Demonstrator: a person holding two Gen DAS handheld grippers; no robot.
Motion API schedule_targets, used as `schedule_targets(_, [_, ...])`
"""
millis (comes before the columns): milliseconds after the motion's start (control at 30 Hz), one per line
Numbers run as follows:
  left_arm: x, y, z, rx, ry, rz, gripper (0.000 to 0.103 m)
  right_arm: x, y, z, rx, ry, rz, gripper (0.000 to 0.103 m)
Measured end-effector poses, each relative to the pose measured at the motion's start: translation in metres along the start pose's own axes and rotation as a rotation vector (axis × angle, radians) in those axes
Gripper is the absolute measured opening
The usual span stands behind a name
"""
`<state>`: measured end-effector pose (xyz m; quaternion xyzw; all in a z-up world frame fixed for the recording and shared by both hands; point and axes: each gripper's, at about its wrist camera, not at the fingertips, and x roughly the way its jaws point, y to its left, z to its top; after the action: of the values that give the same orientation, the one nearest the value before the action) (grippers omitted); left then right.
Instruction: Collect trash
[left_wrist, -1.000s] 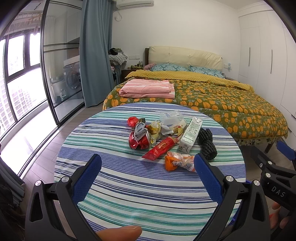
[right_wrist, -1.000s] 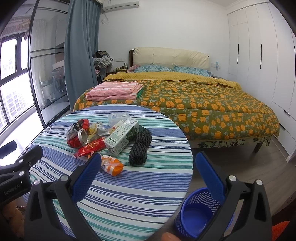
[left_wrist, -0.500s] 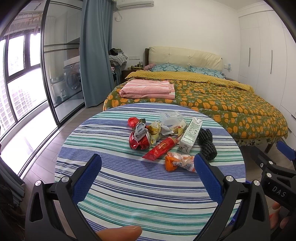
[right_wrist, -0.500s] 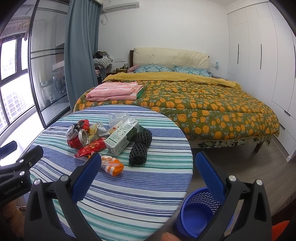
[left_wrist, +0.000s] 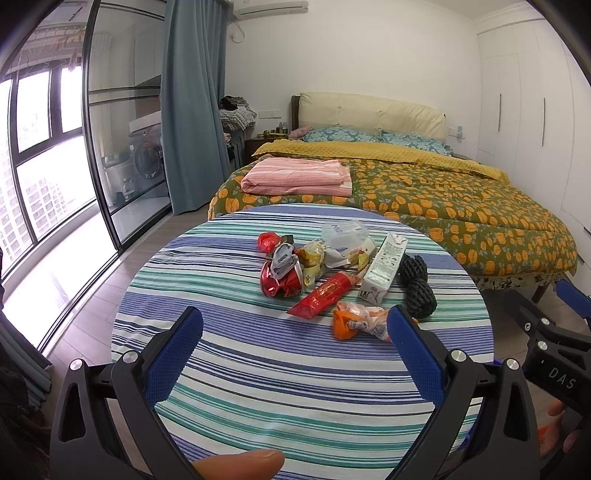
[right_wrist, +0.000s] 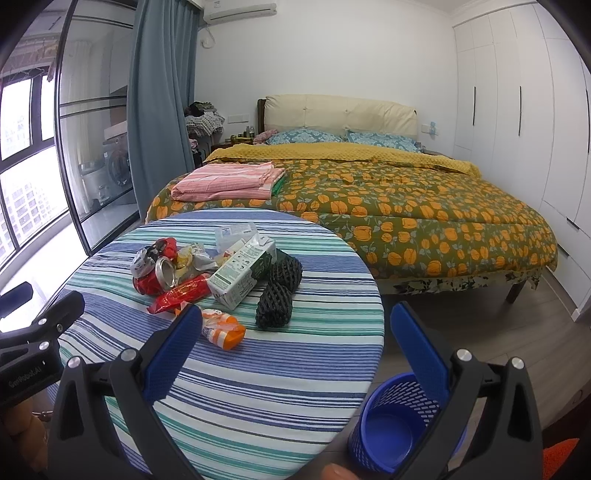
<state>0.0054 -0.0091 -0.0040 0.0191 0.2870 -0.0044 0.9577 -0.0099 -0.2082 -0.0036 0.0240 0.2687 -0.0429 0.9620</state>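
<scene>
Foil wrappers (left_wrist: 321, 258) lay piled together; both wide-open grippers, left gripper (left_wrist: 295, 328) and right gripper (right_wrist: 295, 325), risked snagging several.

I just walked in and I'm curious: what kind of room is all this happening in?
A bedroom in a home, most likely. A large bed with a padded headboard fills the back, and white wardrobes line one wall. The trash lies on a small round table.
</scene>
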Motion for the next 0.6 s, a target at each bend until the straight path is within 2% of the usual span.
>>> schedule_targets(300, [0.000,0.008,-0.001,-0.020,-0.015,0.019,0.099,0.000,-0.009,0.002,0.037,-0.003,-0.001,0.098])
schedule_targets(467, [0.002,0.007,-0.002,0.027,-0.028,0.057,0.099,0.003,-0.014,0.001,0.068,-0.008,0.005,0.098])
schedule_targets(600, [0.006,0.007,-0.003,0.036,-0.018,0.060,0.099,0.004,-0.014,0.000,0.060,-0.014,0.013,0.098])
